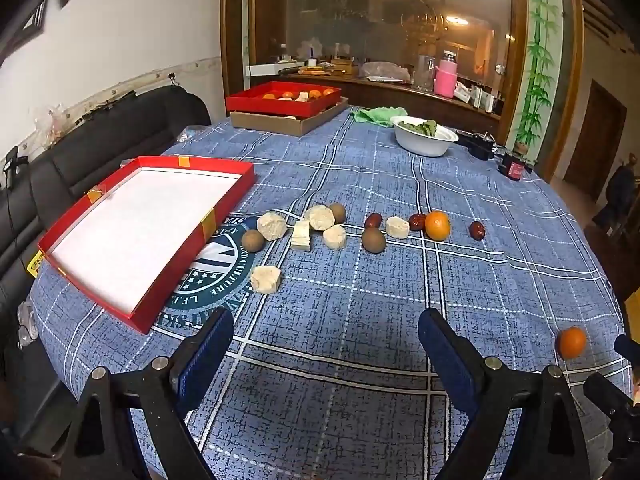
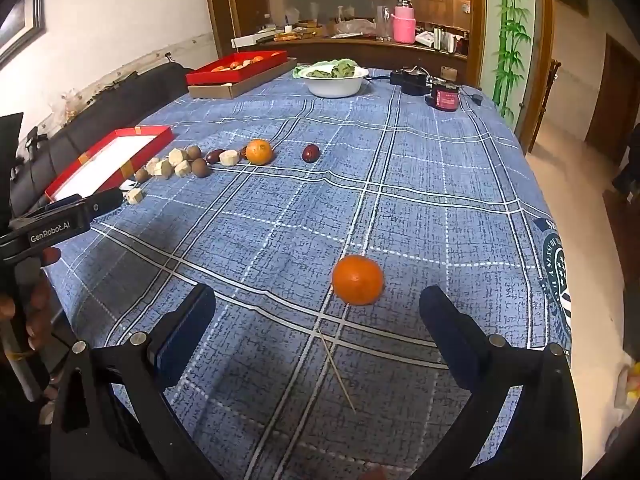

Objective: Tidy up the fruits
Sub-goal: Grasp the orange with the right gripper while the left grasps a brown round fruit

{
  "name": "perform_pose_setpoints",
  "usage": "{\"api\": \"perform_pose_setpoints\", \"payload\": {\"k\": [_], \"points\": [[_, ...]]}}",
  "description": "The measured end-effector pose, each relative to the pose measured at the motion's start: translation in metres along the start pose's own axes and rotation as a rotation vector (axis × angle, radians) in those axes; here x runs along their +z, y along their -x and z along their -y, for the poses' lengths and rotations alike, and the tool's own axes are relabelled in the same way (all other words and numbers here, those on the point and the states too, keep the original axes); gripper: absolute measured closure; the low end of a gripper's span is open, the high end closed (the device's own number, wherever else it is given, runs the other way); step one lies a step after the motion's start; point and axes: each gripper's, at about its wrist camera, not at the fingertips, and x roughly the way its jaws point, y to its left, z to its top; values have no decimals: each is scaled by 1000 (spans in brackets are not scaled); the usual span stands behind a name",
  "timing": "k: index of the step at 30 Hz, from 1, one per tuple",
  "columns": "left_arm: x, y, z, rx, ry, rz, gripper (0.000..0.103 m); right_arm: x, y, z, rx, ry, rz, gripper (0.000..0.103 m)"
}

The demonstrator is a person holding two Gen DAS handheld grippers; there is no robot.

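1. Judging by the near red tray [image 1: 132,232] at the left of the left wrist view, the sorting is hardly starting: its white floor is showing bare, with no fruit lying in it.

2. Everything to be sorted is sitting loose on the counter [image 1: 360,280], in a rough row across the middle of the left wrist view: pale cut chunks [image 1: 272,226], brown round fruits [image 1: 373,240], dark red dates [image 1: 477,230] and an orange [image 1: 437,225]. One pale chunk [image 1: 266,279] is lying apart, lower down, just beside the tray's near corner.

3. A second orange [image 2: 357,279] is sitting alone, well apart from the row, just ahead of the right claw [image 2: 316,312] in the lower middle of the right wrist view; in the left wrist view it is showing at the lower right edge [image 1: 572,343].

4. The right claw is gaping wide and gripping nothing; the lone orange is lying near the gap, a little toward the right-hand finger, not touching either finger. A thin wooden stick [image 2: 336,368] is lying on the cloth between the fingers.

5. The left claw [image 1: 326,340] is also spread wide and carrying nothing, hanging over bare cloth at the bottom of its frame, short of the row.

6. A far red tray [image 1: 286,98] at the upper middle is already holding oranges and pale pieces; whether it belongs to this job I cannot tell.

7. So nearly all is remaining: each piece is waiting to go into the near tray, and the lone orange is looking like the likeliest first pick.
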Motion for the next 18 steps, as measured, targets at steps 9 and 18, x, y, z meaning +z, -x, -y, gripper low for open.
{"api": "perform_pose_setpoints", "payload": {"k": [9, 18], "points": [[2, -1, -1, -2, -4, -1, 10, 0, -4, 0, 1, -1, -6, 0], [2, -7, -5, -4, 4, -12, 10, -2, -19, 10, -11, -30, -45, 0]]}}
